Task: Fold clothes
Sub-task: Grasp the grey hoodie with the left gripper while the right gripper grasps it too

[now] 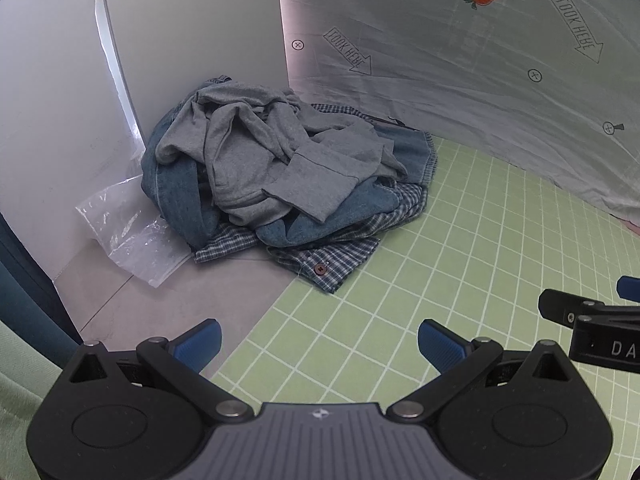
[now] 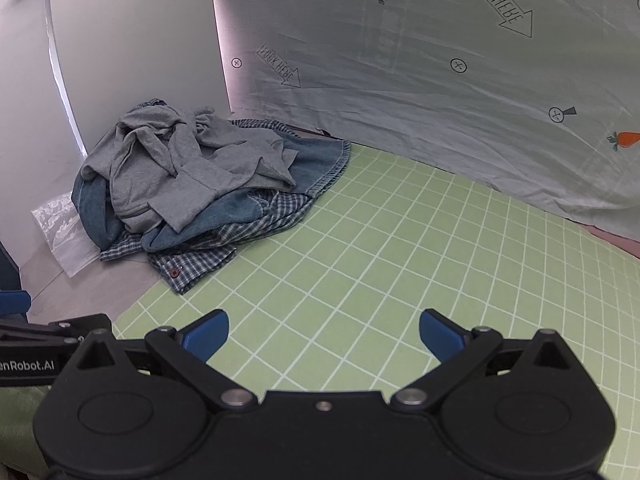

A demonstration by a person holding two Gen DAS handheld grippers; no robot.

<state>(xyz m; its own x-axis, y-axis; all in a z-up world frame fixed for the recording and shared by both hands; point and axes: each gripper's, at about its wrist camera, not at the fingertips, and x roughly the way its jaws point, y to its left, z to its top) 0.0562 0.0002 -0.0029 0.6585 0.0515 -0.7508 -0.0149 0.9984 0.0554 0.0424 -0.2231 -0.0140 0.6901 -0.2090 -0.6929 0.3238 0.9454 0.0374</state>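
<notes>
Both grippers, left (image 1: 319, 342) and right (image 2: 324, 334), hover wide open and empty over the green mat (image 2: 400, 248), while the pile of clothes (image 1: 280, 172) slumps in the far corner, soft and floppy, its grey top (image 1: 248, 152) probably best pinched at a loose hem.

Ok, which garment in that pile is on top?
The grey sweatshirt, plain knit, draped over everything. The blue denim piece sits under it, and the checked shirt with the brown button is at the bottom.

Green grid mat (image 2: 400, 264); clear plastic bag (image 1: 128, 232), maybe empty; carrot-print sheet (image 2: 440, 92) behind.
</notes>
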